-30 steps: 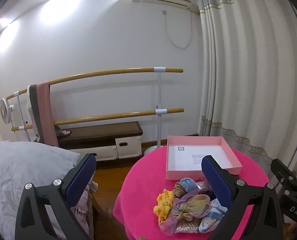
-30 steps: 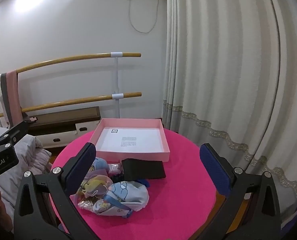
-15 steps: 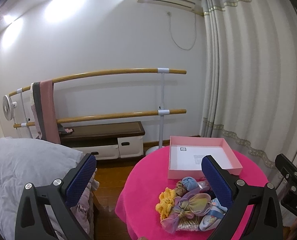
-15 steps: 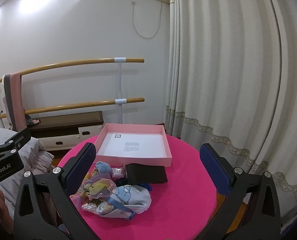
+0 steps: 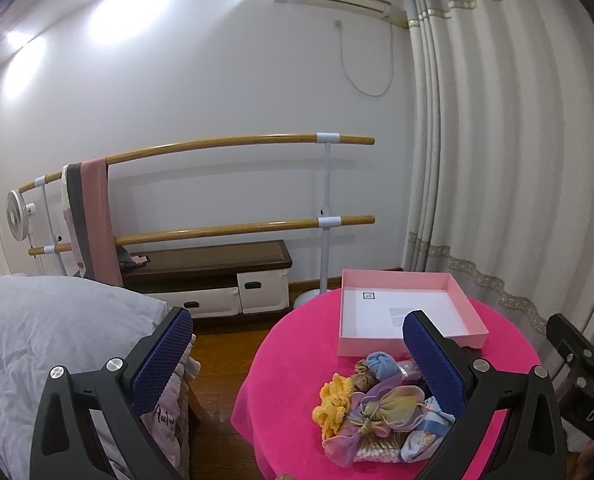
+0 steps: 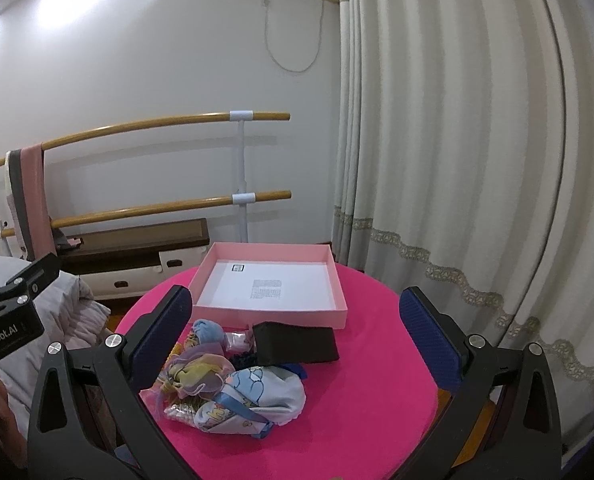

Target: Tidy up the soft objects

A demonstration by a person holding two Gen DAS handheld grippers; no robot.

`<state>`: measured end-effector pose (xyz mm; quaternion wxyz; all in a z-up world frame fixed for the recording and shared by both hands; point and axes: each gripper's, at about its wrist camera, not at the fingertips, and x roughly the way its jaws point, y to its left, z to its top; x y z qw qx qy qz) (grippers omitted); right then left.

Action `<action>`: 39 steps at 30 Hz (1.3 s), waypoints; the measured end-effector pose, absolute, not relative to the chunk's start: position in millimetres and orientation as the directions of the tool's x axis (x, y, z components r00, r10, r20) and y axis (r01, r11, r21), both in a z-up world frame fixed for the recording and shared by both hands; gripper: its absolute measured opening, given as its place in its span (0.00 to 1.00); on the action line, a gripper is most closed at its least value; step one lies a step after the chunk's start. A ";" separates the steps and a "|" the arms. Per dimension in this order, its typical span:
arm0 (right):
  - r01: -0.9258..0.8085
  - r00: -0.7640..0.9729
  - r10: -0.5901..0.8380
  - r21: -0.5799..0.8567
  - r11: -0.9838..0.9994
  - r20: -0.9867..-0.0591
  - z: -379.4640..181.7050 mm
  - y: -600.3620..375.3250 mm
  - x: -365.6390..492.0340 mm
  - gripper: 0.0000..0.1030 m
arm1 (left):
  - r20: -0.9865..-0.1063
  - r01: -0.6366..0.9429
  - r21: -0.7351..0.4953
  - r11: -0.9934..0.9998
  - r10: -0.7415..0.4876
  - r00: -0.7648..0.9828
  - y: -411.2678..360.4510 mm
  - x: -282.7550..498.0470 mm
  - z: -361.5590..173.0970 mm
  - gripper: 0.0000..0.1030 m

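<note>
A pile of soft items lies on the round pink-covered table (image 6: 369,392): a yellow crocheted scrunchie (image 5: 335,400), a pastel organza bow (image 5: 385,402) (image 6: 201,368), a rolled blue cloth (image 5: 381,364) (image 6: 205,328), a cartoon-print blue fabric piece (image 6: 257,404) and a folded black cloth (image 6: 297,342). Behind the pile sits an empty pink box (image 5: 405,312) (image 6: 269,284). My left gripper (image 5: 297,356) hovers open, high and left of the pile. My right gripper (image 6: 297,332) hovers open above the pile, with nothing between its fingers.
A grey-covered bed (image 5: 45,336) stands left of the table. Wooden ballet bars (image 5: 233,144) with a pink and grey towel (image 5: 93,220) line the wall above a low dark bench (image 5: 209,268). Curtains (image 6: 457,160) hang at right.
Both grippers have risen and tilted slightly upward, so the table, box and pile sit lower and smaller in view. Jaws stay open; nothing was picked up.
</note>
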<state>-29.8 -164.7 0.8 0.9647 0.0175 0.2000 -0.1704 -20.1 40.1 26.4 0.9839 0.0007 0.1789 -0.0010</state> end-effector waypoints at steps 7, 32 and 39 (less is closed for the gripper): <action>0.341 0.845 -0.335 -0.063 0.938 -0.418 -6.7 -171.1 -23.3 1.00 | -0.370 0.014 0.009 1.000 -0.010 0.929 38.4 -9.3 20.0 1.00; 0.302 0.675 -0.309 -0.132 0.944 -0.670 -120.3 -200.6 61.3 1.00 | -0.601 0.049 0.013 0.999 -0.031 0.798 43.8 89.6 -43.9 1.00; 0.293 0.640 -0.288 -0.121 0.948 -0.713 -144.3 -199.5 83.5 0.95 | -0.643 0.052 0.016 0.999 -0.030 0.765 39.8 118.8 -59.4 1.00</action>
